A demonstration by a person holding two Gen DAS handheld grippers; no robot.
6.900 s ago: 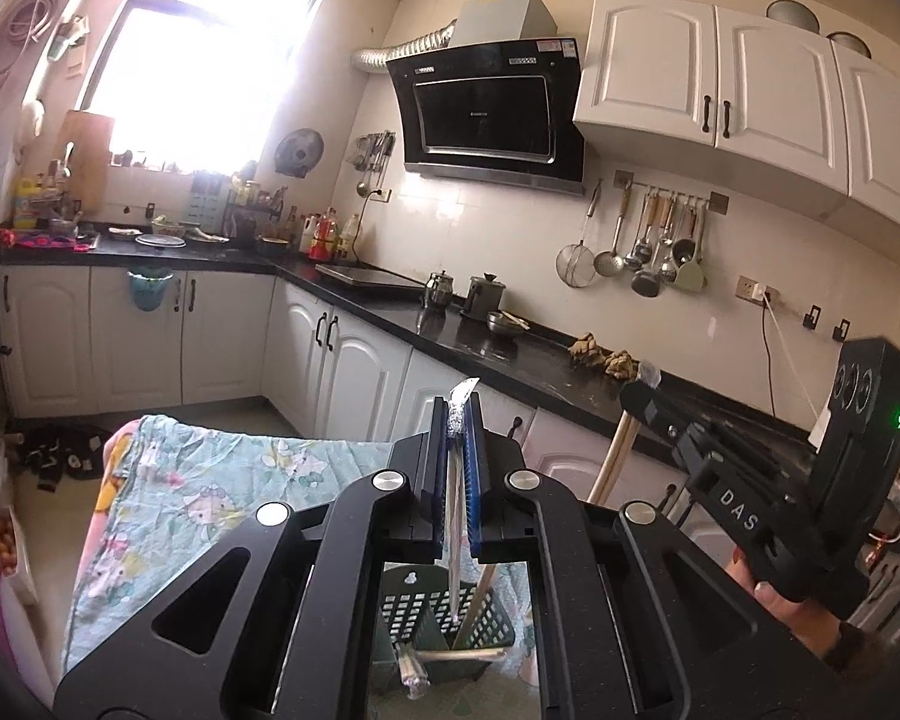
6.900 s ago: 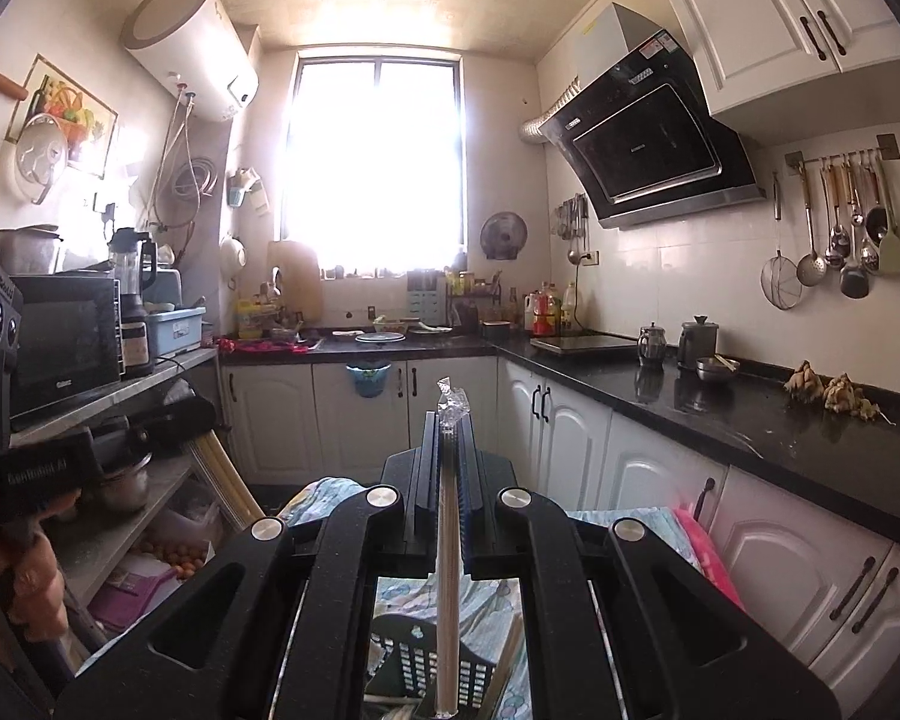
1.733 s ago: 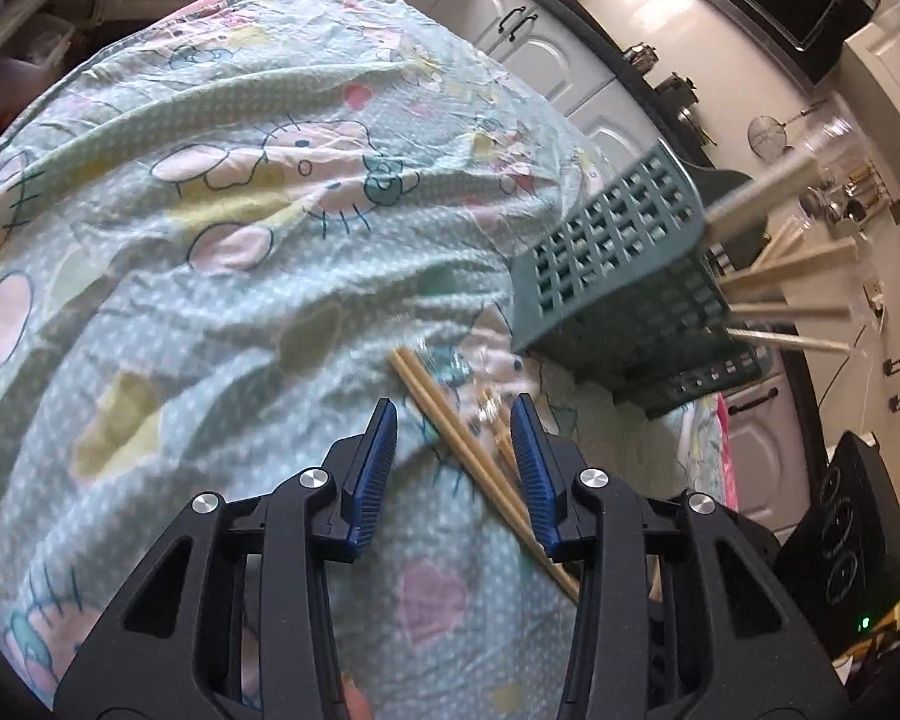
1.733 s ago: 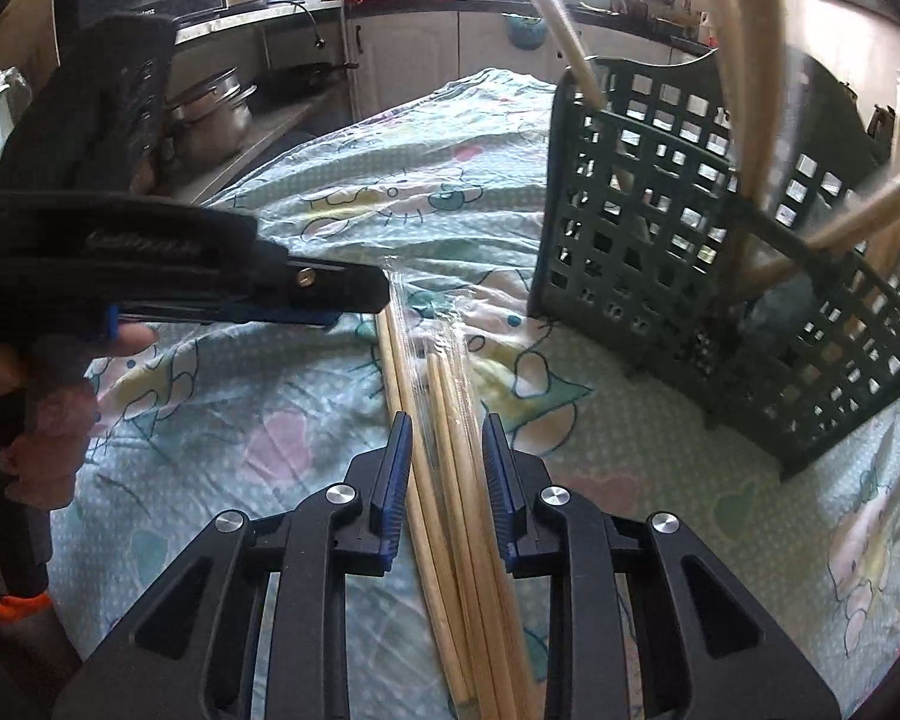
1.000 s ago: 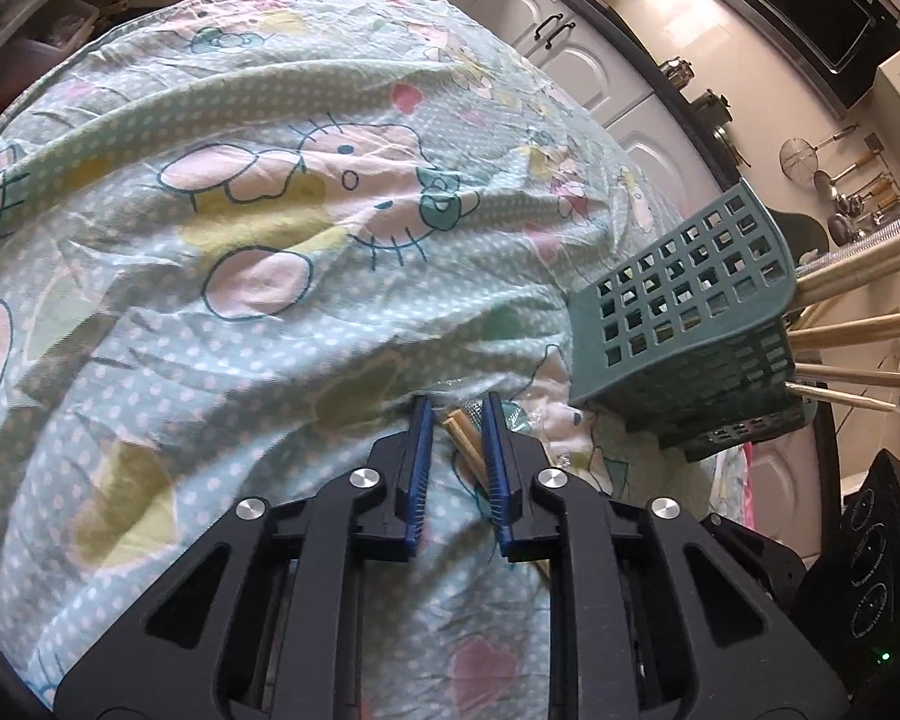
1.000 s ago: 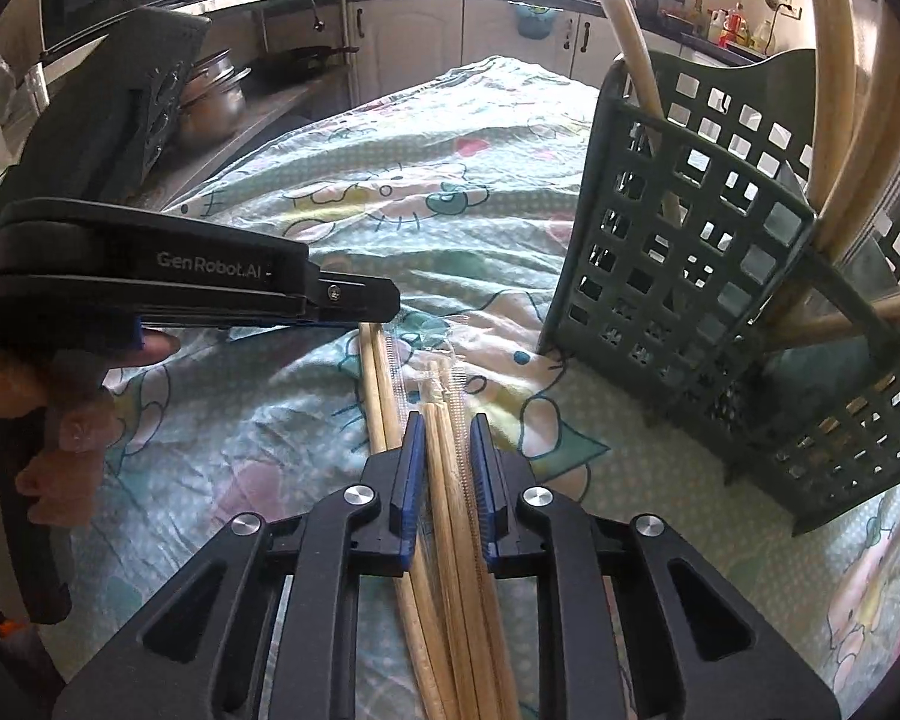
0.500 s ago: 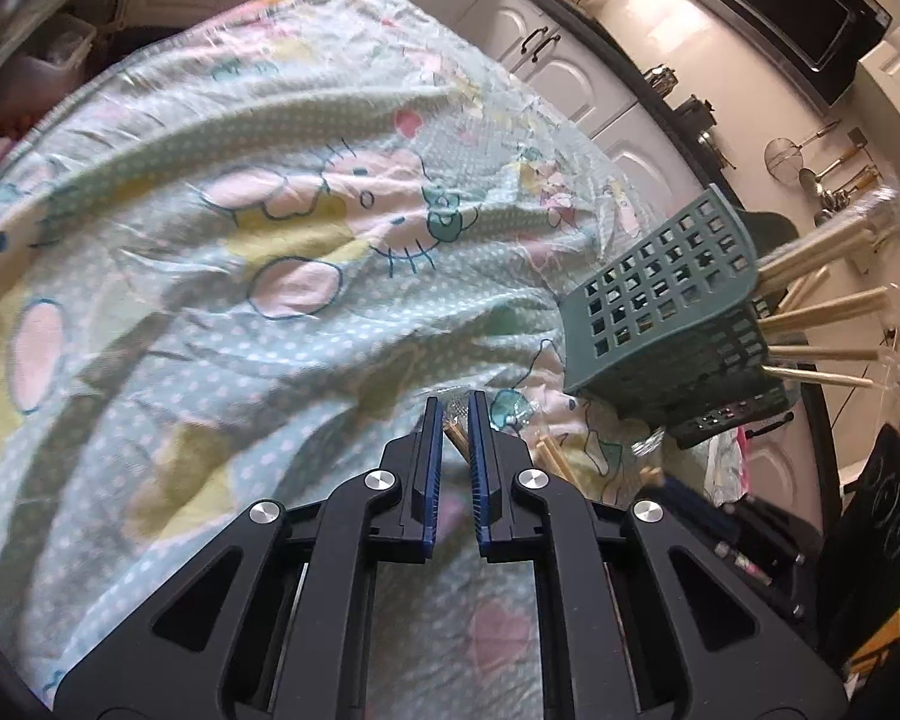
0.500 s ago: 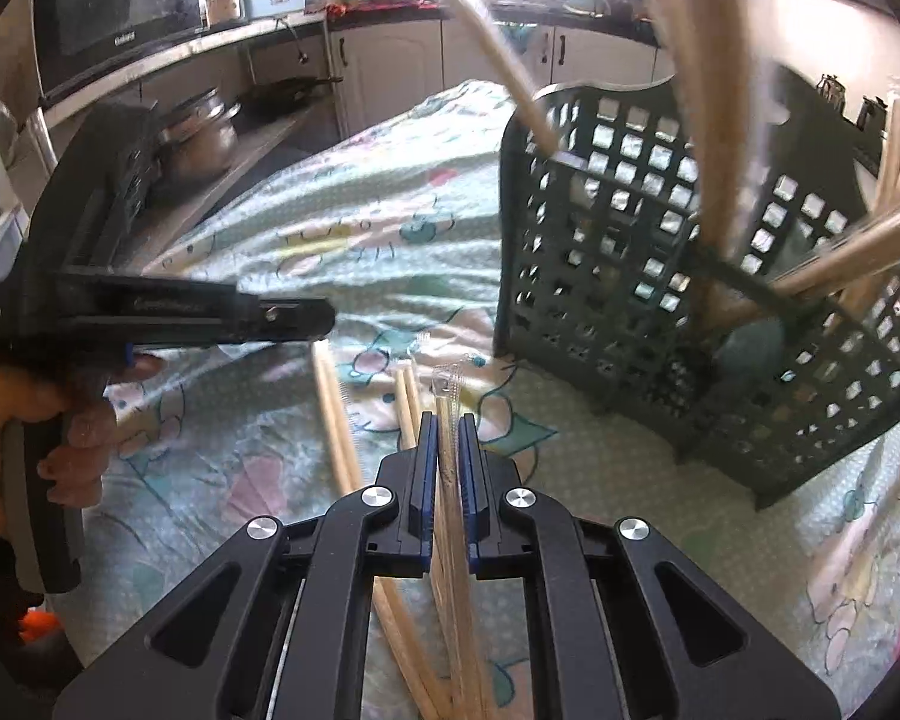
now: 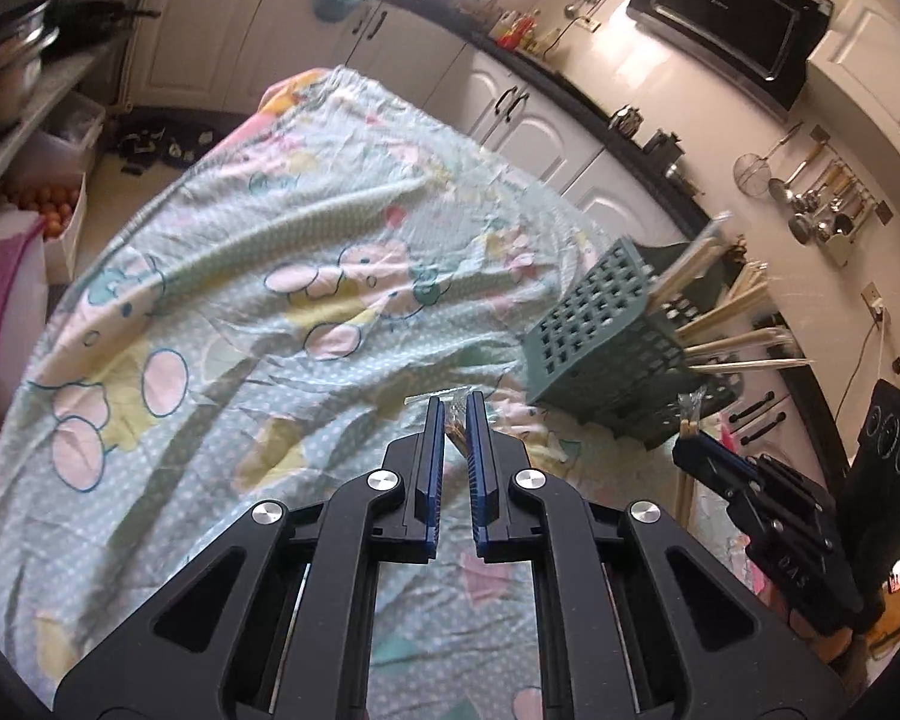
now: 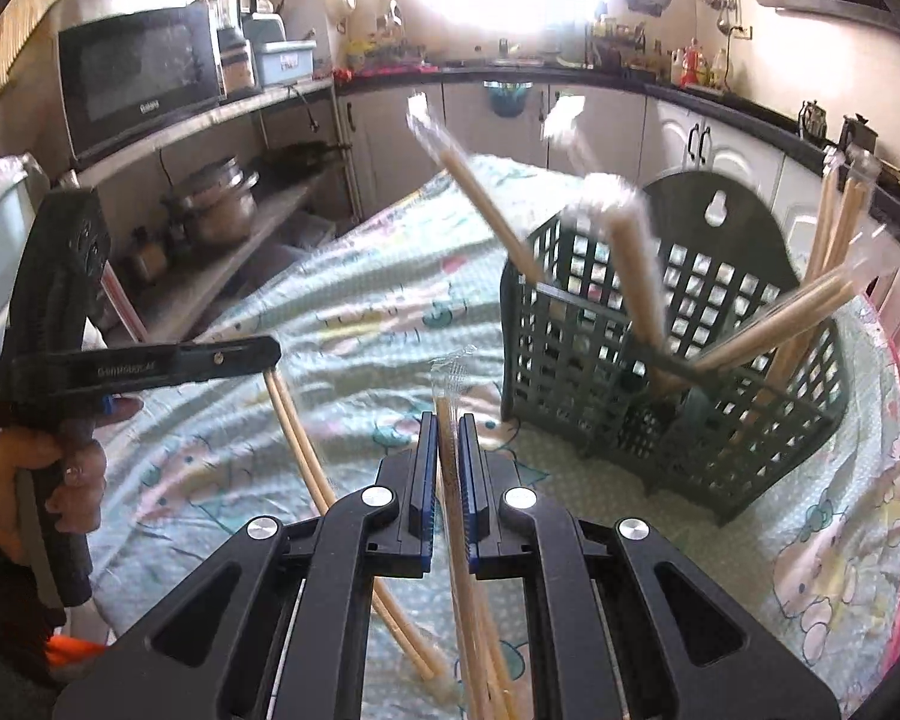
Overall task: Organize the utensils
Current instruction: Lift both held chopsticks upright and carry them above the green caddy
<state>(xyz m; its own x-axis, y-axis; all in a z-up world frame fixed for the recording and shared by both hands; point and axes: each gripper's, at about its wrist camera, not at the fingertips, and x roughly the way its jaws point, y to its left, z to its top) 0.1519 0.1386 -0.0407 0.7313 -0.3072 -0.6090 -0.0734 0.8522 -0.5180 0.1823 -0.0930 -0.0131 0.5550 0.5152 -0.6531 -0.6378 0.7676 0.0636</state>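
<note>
A green lattice utensil basket (image 9: 594,330) (image 10: 678,372) stands on the patterned cloth with several wrapped chopstick pairs leaning in it. My left gripper (image 9: 453,420) is shut on a wrapped pair of wooden chopsticks (image 9: 455,429); the right wrist view shows that pair (image 10: 306,438) hanging down from the left gripper (image 10: 264,354), lifted at one end. My right gripper (image 10: 447,438) is shut on another wrapped chopstick pair (image 10: 450,420), raised off the cloth just left of the basket; it also shows in the left wrist view (image 9: 690,438).
The cloth-covered table (image 9: 210,300) has kitchen cabinets (image 9: 528,138) and a black counter behind it. A shelf with a microwave (image 10: 138,72) and pots (image 10: 216,204) stands to the left. More chopsticks (image 10: 492,678) lie on the cloth under my right gripper.
Both grippers closed on chopstick pairs that lay on the cloth and have lifted them. The views have tilted up and back from the table.
</note>
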